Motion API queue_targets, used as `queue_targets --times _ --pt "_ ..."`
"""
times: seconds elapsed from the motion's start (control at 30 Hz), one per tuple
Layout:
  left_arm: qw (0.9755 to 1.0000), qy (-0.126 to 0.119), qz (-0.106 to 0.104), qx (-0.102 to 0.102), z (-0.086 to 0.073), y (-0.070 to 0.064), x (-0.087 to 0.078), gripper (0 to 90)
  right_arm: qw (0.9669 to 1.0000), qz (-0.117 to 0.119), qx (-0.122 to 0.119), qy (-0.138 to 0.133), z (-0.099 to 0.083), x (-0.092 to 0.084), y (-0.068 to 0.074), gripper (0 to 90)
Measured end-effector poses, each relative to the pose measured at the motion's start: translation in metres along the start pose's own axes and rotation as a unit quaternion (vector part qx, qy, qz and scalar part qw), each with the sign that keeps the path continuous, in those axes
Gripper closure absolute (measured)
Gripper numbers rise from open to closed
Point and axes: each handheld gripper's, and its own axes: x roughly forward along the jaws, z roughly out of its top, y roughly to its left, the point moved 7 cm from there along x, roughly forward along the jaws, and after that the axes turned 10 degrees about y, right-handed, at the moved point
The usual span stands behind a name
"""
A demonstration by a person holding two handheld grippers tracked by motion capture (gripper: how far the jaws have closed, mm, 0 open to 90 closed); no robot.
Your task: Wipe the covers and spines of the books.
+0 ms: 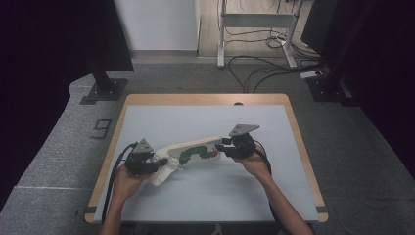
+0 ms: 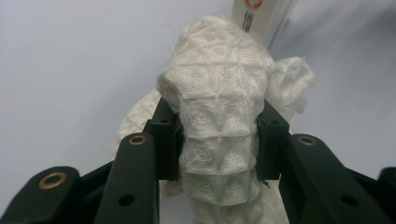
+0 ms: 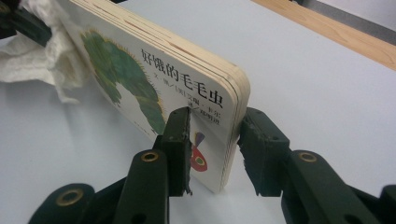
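Note:
A thick board book (image 1: 195, 149) with a green caterpillar on its white cover stands on its edge on the table, held slightly tilted. My right gripper (image 1: 226, 148) is shut on the book's right end; in the right gripper view its jaws clamp the book (image 3: 187, 93) by front cover and back, near the red caterpillar head. My left gripper (image 1: 157, 165) is shut on a bunched white cloth (image 1: 164, 169). The left gripper view has the quilted cloth (image 2: 217, 116) squeezed between both jaws, its front pressed against the book's left end (image 2: 259, 14).
The table top (image 1: 205, 196) is pale grey with a wooden rim (image 1: 205, 99). Black stand bases (image 1: 105, 90) and cables (image 1: 259, 68) lie on the floor beyond the far edge. A person's forearms come in from the bottom.

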Motion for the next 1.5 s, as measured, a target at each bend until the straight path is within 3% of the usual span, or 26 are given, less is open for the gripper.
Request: queue_targets --times 0.33,0.63,0.9,1.27,1.5 --pt "0.9995 0.029 -0.004 -0.009 -0.015 0.003 0.028 59.8 1.0 -0.001 -0.002 -0.002 0.0 0.0 0.0 62.9" --pt "0.9996 0.026 -0.005 -0.013 -0.016 0.003 0.029 59.9 1.0 -0.001 -0.002 -0.002 0.0 0.0 0.001 62.7" --pt "0.9999 0.009 -0.007 -0.01 -0.008 -0.001 0.013 60.1 1.0 -0.002 -0.002 -0.002 0.0 0.0 0.001 62.3" --pt "0.9997 -0.009 0.016 0.015 0.016 -0.007 -0.022 59.9 1.0 -0.001 -0.002 -0.003 -0.001 0.0 0.001 62.0" --pt "0.9997 -0.013 0.014 0.017 0.017 -0.007 -0.026 59.8 1.0 0.001 -0.003 -0.003 -0.001 0.0 0.001 62.0"
